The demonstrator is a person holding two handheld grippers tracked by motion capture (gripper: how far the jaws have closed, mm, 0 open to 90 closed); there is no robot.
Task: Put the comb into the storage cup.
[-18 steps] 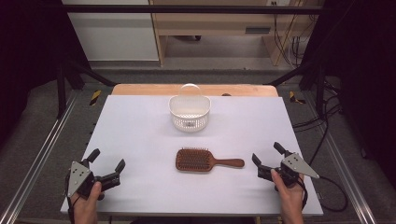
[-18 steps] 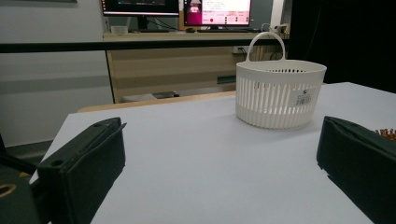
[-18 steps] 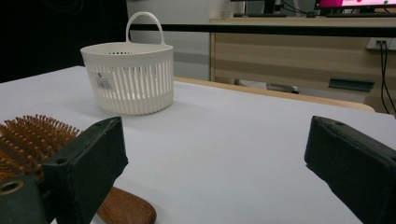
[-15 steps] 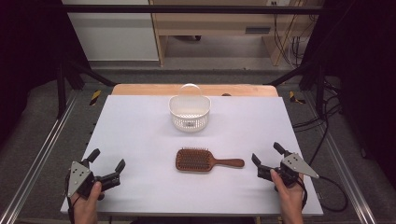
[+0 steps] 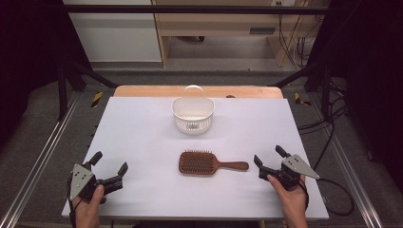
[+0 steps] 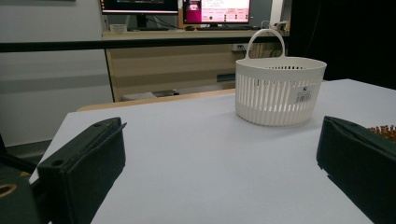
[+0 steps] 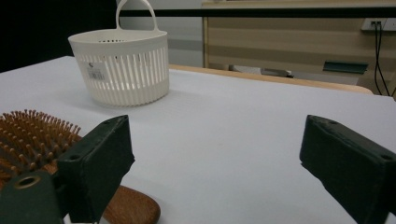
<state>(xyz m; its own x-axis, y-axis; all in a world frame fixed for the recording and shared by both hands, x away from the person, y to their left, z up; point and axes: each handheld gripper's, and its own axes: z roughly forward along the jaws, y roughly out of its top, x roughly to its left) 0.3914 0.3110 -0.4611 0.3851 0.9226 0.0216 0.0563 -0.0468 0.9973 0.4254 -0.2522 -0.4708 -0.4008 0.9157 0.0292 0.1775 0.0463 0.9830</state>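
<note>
A wooden hairbrush (image 5: pixel 209 164) lies bristles up in the middle of the white table (image 5: pixel 142 128), its handle pointing right. A white slatted basket (image 5: pixel 192 114) with an upright handle stands behind it, near the far edge. My left gripper (image 5: pixel 109 164) rests open at the near left corner, well away from the brush. My right gripper (image 5: pixel 268 156) rests open at the near right, just beyond the tip of the handle. In the right gripper view the hairbrush (image 7: pixel 42 135) lies by the left jaw and the basket (image 7: pixel 121 65) stands farther off. The basket (image 6: pixel 278 88) also shows in the left gripper view.
A wooden strip (image 5: pixel 199 91) runs along the table's far edge. Metal rails (image 5: pixel 38 161) flank both sides. Cables (image 5: pixel 332 190) trail on the floor to the right. A shelf unit (image 5: pixel 228 23) stands behind the table.
</note>
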